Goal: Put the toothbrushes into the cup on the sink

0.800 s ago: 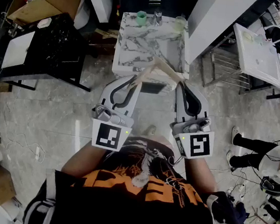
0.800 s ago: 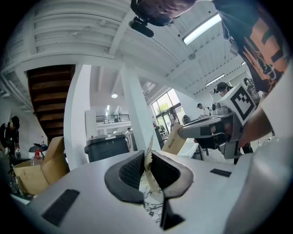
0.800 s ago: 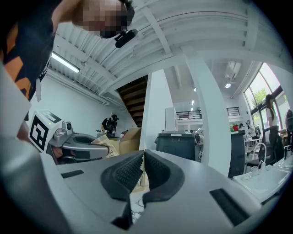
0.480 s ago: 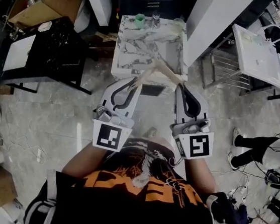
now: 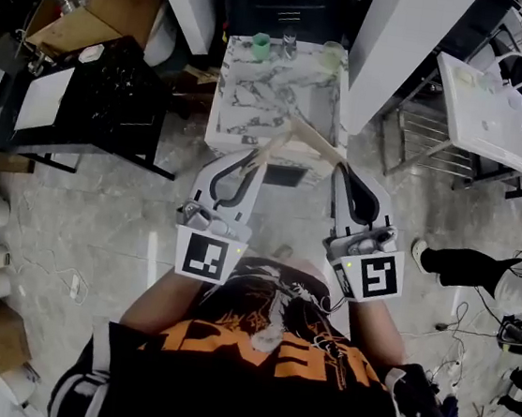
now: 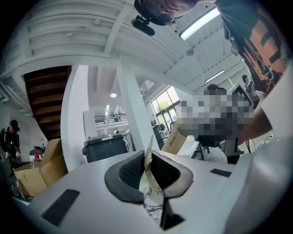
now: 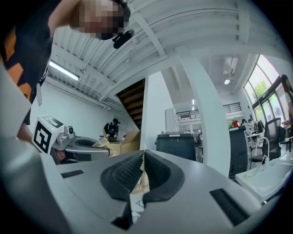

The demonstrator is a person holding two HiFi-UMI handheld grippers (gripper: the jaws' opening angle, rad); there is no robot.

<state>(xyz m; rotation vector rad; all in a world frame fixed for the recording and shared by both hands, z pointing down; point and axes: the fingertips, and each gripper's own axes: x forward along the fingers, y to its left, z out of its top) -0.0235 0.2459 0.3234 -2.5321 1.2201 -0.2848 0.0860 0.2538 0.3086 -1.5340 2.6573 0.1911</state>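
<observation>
In the head view my left gripper (image 5: 253,158) is shut on a tan paper-wrapped toothbrush (image 5: 274,144) that slants up to the right. My right gripper (image 5: 341,166) is shut on a second wrapped toothbrush (image 5: 318,142) slanting up to the left. The two tips cross over the front edge of the marble sink counter (image 5: 247,88). A green cup (image 5: 261,41) stands at the counter's far left, well beyond both grippers. In the left gripper view the wrapper (image 6: 149,161) is pinched between the dark pads. The right gripper view shows tan paper (image 7: 139,179) between closed pads.
A clear glass (image 5: 290,39) and a pale green cup (image 5: 333,49) stand at the counter's back edge. A black table (image 5: 86,96) is at the left, a white column (image 5: 395,40) and a metal rack (image 5: 421,138) at the right. Another person's legs (image 5: 452,264) are on the floor at right.
Both grippers keep their hold on the wrapped toothbrushes and sit slightly lower in the head view. The legs at the right have shifted left.
</observation>
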